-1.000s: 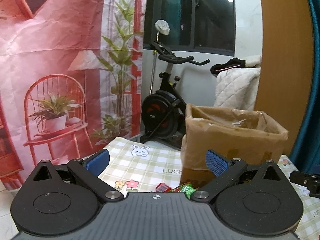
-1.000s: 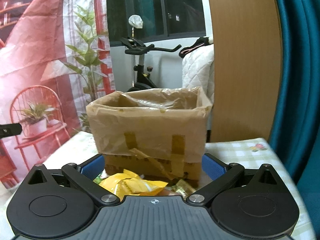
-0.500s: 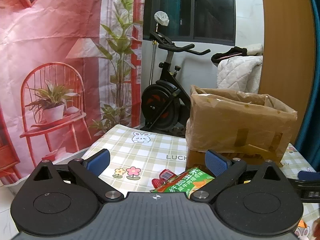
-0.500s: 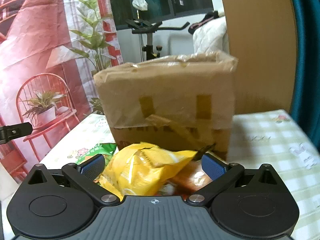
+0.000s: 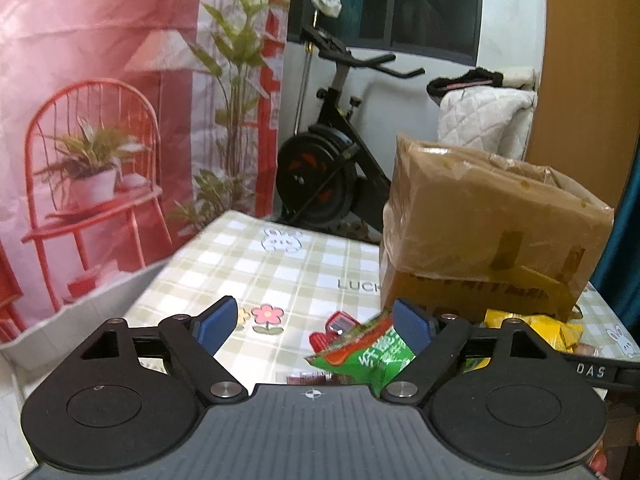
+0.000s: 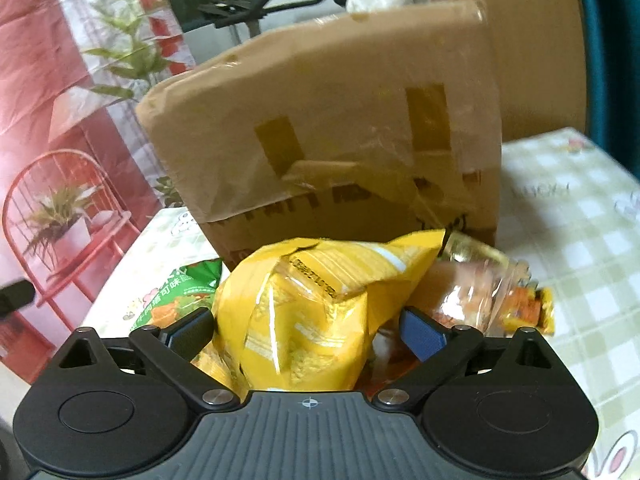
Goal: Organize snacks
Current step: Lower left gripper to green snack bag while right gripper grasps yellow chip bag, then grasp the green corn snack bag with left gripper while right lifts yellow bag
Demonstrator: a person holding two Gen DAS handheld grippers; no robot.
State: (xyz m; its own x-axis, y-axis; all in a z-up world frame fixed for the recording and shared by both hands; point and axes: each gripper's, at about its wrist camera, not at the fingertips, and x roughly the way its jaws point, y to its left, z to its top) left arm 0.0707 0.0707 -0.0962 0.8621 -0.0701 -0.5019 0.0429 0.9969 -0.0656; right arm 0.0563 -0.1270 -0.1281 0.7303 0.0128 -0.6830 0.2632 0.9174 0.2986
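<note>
Checked tablecloth (image 5: 280,276), pick-up step: we bring both grippers onto snack packets in front of the cardboard box (image 6: 340,120).
Right gripper (image 6: 304,330): jaws have just been closing, yellow packet (image 6: 312,312) between them, pads not visibly pressing. Left gripper (image 5: 316,322): jaws likewise closing, green packet (image 5: 368,356) at its right pad, not yet clamped. Outward, a clear-wrapped snack (image 6: 484,296) lies beside the yellow one. Next, we judge: close gently, lift, carry over the box rim.
</note>
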